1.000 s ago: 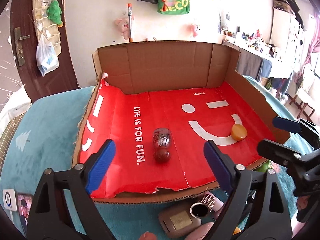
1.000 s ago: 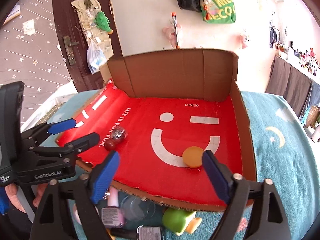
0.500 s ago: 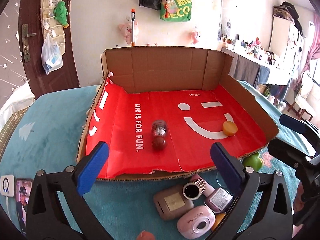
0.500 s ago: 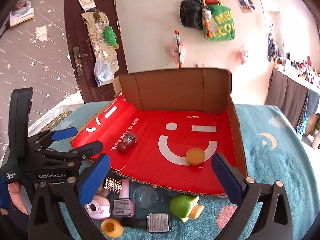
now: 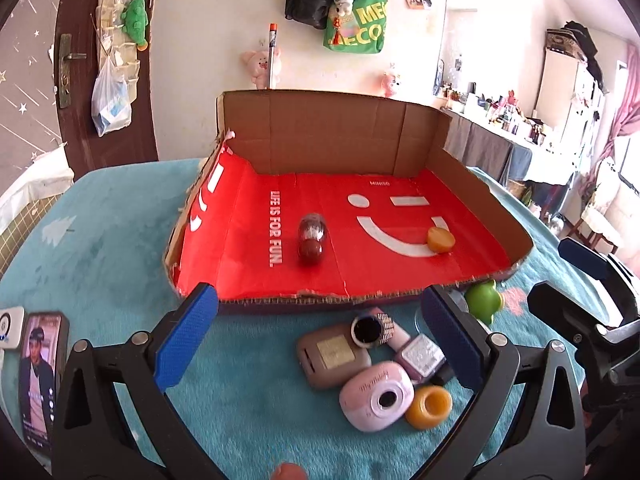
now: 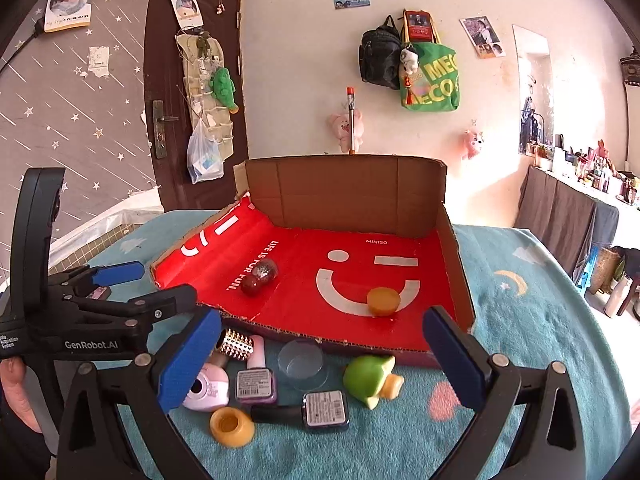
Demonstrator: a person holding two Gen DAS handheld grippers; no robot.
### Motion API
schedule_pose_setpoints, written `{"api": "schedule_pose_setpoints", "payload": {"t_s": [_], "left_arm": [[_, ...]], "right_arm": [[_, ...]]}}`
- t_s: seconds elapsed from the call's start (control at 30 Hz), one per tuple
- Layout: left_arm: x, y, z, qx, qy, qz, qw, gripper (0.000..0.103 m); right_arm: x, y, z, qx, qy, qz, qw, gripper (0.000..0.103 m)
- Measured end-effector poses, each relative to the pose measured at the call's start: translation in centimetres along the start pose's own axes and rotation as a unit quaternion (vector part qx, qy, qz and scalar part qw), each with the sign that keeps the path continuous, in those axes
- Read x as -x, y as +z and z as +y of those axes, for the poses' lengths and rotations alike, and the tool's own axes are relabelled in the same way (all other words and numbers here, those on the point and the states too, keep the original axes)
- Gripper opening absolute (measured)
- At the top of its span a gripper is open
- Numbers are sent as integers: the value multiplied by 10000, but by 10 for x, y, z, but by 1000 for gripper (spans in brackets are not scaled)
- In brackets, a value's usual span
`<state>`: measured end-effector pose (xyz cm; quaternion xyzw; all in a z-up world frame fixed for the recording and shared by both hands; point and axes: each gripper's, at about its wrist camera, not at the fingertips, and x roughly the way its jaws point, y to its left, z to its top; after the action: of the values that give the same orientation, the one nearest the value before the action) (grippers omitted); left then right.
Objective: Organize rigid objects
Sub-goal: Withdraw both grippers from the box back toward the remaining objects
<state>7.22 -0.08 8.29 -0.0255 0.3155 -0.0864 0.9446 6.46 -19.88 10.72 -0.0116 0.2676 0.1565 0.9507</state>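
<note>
A cardboard box (image 5: 344, 136) with a red liner holds a small bottle with a dark red cap (image 5: 312, 240) and an orange disc (image 5: 440, 239). In front of it lie a brown case (image 5: 334, 354), a studded cylinder (image 5: 372, 330), a pink toy camera (image 5: 378, 396), an orange cap (image 5: 430, 406), nail polish bottles (image 6: 256, 384), a clear dish (image 6: 302, 362) and a green toy (image 6: 372, 374). My left gripper (image 5: 318, 294) hangs open above the left of this pile. My right gripper (image 6: 322, 316) is open over its right side. Neither holds anything.
The table wears a teal blanket (image 5: 120, 248). A phone (image 5: 40, 372) and a white device (image 5: 10, 326) lie at its near left corner. A door (image 6: 188, 92) and a wall with hanging bags (image 6: 428, 76) stand behind the box.
Both grippers have drawn back from the box toward the near edge, and their jaws have spread wider. The pile of small objects in front of the box has come fully into view.
</note>
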Motion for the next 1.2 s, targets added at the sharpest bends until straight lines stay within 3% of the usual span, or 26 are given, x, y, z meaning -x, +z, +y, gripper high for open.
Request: {"api": "schedule_pose_setpoints", "payload": {"t_s": [0.5, 0.9, 1.2], "left_arm": [[1, -44, 3, 106, -20, 490, 9987, 103], [-9, -83, 8, 122, 19, 1034, 9946, 103], [-9, -91, 1, -123, 299, 1013, 9943, 103]], "right_arm": [[12, -52, 2, -131, -247, 277, 9992, 103], [2, -76, 3, -339, -99, 732, 9967, 103], [-9, -91, 5, -369, -134, 1036, 9938, 103]]}}
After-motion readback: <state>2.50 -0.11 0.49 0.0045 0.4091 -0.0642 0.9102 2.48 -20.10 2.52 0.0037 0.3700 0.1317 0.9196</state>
